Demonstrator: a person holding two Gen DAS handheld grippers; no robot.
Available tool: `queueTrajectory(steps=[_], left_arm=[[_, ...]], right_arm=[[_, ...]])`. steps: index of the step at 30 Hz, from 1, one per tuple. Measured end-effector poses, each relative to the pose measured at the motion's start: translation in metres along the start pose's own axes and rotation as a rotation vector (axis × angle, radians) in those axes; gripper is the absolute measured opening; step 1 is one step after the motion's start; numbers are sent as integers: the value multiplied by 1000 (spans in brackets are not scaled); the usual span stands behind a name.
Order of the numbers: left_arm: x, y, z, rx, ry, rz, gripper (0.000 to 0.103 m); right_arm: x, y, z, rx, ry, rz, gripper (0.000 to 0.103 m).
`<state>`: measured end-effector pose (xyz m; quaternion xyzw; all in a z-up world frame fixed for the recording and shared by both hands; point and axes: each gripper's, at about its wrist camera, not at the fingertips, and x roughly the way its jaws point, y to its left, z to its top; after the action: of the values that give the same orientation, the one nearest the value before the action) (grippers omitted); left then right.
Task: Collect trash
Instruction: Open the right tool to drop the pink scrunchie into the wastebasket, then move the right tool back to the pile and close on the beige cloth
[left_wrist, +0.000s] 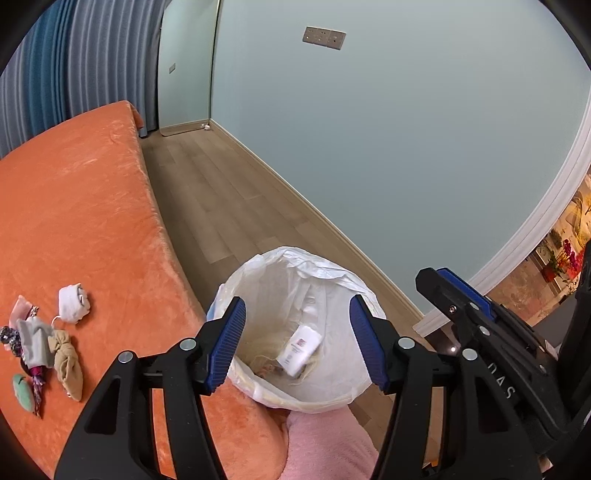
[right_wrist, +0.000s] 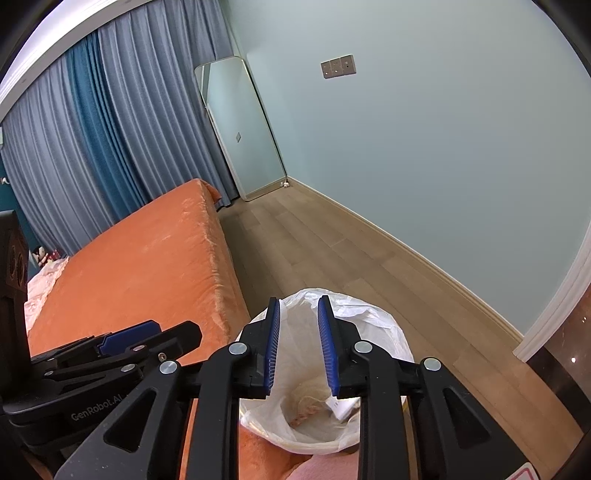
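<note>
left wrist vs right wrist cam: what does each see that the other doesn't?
Left wrist only: a pile of small items (rolled white sock, beige cloth, hair ties) on the orange bed cover, and a flower picture at the right edge.

Right wrist only: pink bedding at the far left and most of the tall mirror.

Both: the bin with its white liner beside the bed, a small white packet lying inside, the wall switch plate, and both grippers, left gripper and right gripper, open and empty over the bin.

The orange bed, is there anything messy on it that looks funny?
Yes. A small pile of cloth bits lies on the orange bed cover, beside the white-lined trash bin: a rolled white piece, a tan knotted one, and others. They are scattered loose, not in the bin.
</note>
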<state>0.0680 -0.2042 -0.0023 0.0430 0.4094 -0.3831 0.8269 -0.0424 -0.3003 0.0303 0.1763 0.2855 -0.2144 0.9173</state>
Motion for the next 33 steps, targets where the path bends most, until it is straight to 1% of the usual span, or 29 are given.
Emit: queueTrajectory(steps=[7, 9, 10, 22, 28, 33], left_arm=[[-14, 13, -3, -24, -19, 25, 56], [-19, 17, -4, -31, -26, 31, 56], [-21, 20, -5, -35, -30, 34, 56], [-43, 50, -21, -83, -50, 84, 56], [-55, 66, -27, -116, -57, 96, 56], [-64, 82, -33, -146, -63, 117, 56]], right_arm=[[1, 11, 2, -27, 8, 14, 25], [1, 17, 0, -36, 9, 18, 31], [1, 19, -1, -41, 9, 21, 32], [3, 55, -10, -112, 39, 60, 33], [4, 71, -14, -141, 50, 80, 34], [6, 85, -15, -163, 54, 95, 44]])
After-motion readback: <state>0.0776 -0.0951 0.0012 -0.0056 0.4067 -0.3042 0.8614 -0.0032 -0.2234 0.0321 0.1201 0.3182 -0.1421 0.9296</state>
